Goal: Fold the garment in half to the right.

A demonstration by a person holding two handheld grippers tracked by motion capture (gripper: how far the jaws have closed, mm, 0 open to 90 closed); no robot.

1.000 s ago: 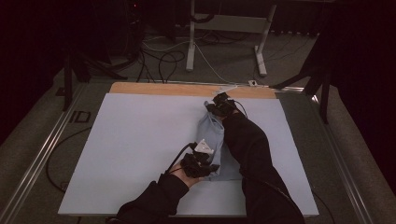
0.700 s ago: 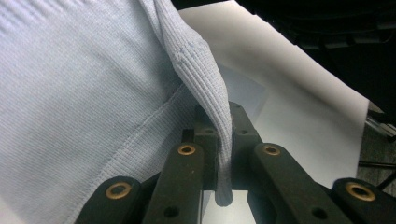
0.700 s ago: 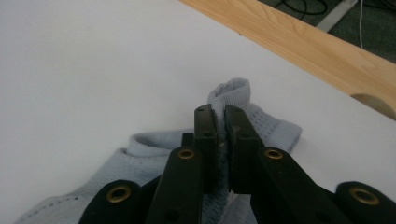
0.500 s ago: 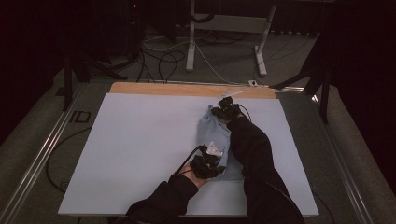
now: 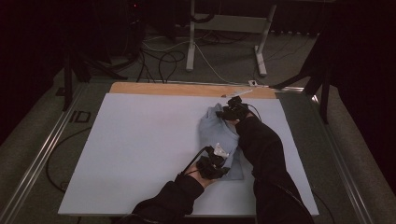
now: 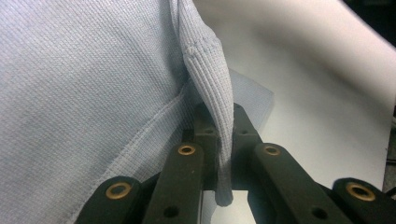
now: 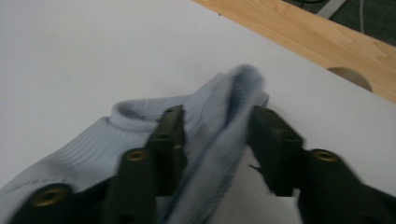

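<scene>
While the pale blue ribbed-knit cloth garment [image 5: 219, 140] lies on the right half of the white surface [image 5: 140, 144], both claws are at it. Left claw [image 5: 215, 164], at the garment's near end: jaws pinched together on a ribbed hem edge [image 6: 210, 93] that runs up between them. Right claw [image 5: 232, 111], at the far end near the wooden strip [image 5: 187, 89]: jaws stand apart, a bunched ribbed fold [image 7: 233, 107] between them, not yet clamped as far as I can tell; that view is slightly blurred.

Handling, as judged: light, soft, limp fabric; will sag and fold wherever unsupported, not fragile, little slip given the knit texture. Best holds are the thicker ribbed bands and stitched seams, at opposite ends, to keep it taut.

Orientation: long axis runs near-to-far, tilted slightly leftward at the far end. Which end is the opening, I cannot tell.
</scene>
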